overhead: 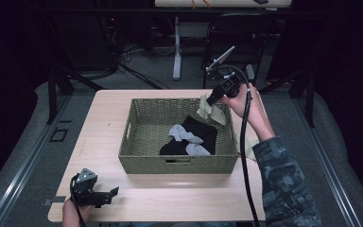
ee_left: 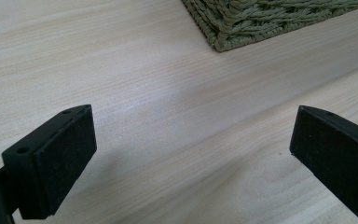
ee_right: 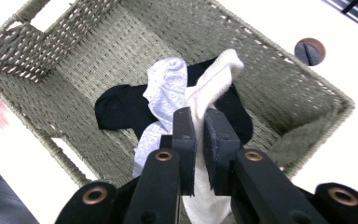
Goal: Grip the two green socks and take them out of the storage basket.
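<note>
Right gripper (ee_right: pixel 199 140) has a pale cloth (ee_right: pixel 205 93) pinched tight, held over the far right corner of the basket (overhead: pixel 142 163).

Basket sits mid-table with a black garment (overhead: pixel 196 135) and a light grey sock (overhead: pixel 184 135) inside; its far left half is bare weave. Left gripper (overhead: pixel 111 195) rests at the table's (overhead: pixel 170 196) near left corner, jaws wide apart with nothing between them, and there's plenty of open wood along the near edge.
</note>
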`<state>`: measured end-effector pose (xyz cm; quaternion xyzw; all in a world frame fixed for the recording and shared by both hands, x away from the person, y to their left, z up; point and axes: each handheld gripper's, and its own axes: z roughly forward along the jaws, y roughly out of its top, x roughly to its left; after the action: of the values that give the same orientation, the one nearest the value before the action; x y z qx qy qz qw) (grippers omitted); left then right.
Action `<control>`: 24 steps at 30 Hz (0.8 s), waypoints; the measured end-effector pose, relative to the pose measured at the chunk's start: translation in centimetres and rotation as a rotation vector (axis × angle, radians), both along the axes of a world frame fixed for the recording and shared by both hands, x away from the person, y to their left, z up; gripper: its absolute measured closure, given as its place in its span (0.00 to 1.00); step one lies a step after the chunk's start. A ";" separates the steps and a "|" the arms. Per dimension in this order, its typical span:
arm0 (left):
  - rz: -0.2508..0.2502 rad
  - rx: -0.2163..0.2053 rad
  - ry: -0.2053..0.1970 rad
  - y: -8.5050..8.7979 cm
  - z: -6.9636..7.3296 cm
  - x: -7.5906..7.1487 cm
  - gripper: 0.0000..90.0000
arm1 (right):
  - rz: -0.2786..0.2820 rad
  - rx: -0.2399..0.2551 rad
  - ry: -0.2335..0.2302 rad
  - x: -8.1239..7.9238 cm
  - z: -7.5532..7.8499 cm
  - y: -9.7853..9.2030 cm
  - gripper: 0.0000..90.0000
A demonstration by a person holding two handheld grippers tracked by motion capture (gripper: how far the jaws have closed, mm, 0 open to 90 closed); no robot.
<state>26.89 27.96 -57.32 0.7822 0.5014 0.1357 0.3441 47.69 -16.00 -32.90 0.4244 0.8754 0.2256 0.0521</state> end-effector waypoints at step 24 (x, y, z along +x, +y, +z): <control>-0.001 -0.001 -0.003 -0.1 0.1 0.0 0.00 | -0.153 0.028 -0.087 -4.0 1.6 -10.9 0.93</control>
<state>26.84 27.88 -57.26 0.7820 0.5005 0.1366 0.3454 43.66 -26.85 -31.26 0.4807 0.8340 0.2512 0.1011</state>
